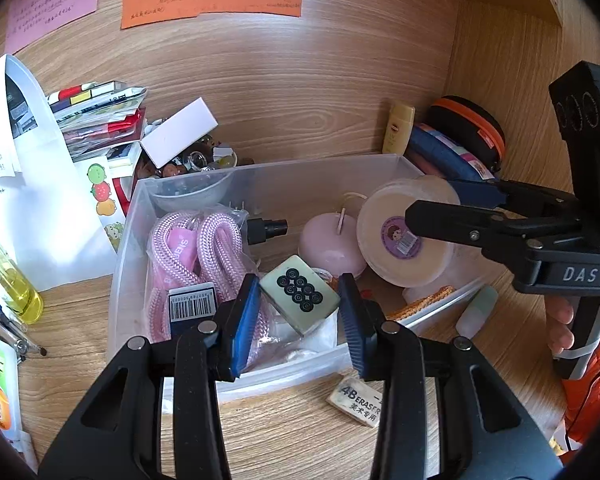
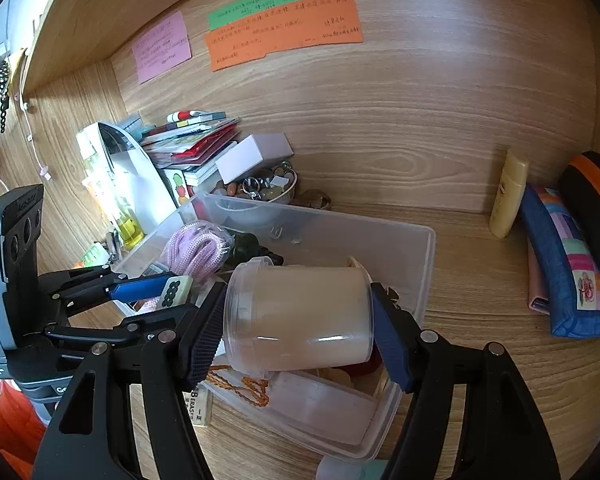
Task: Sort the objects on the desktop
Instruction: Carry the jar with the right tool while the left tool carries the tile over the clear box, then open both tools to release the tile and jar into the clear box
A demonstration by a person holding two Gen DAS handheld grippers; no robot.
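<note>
Between the left gripper's [image 1: 298, 316] blue pads sits a mahjong tile [image 1: 299, 294], pinched at its two sides above the clear plastic bin [image 1: 284, 184]. Just below that gripper an eraser [image 1: 358, 399] lies on the wooden desk [image 1: 500, 360]. To its right, the right gripper [image 2: 300, 332] clamps a lidded translucent jar [image 2: 300, 316] sideways over the same bin. Beneath the tile lie bagged pink rope [image 1: 188, 256] and, further in, a pink candle [image 1: 330, 246].

Left wrist view: bin [image 1: 396, 164] centre frame, rope [image 1: 188, 248] in its left half, candle [image 1: 332, 244] right of rope; eraser [image 1: 358, 400] below the bin, bottle [image 1: 398, 128] upper right.
</note>
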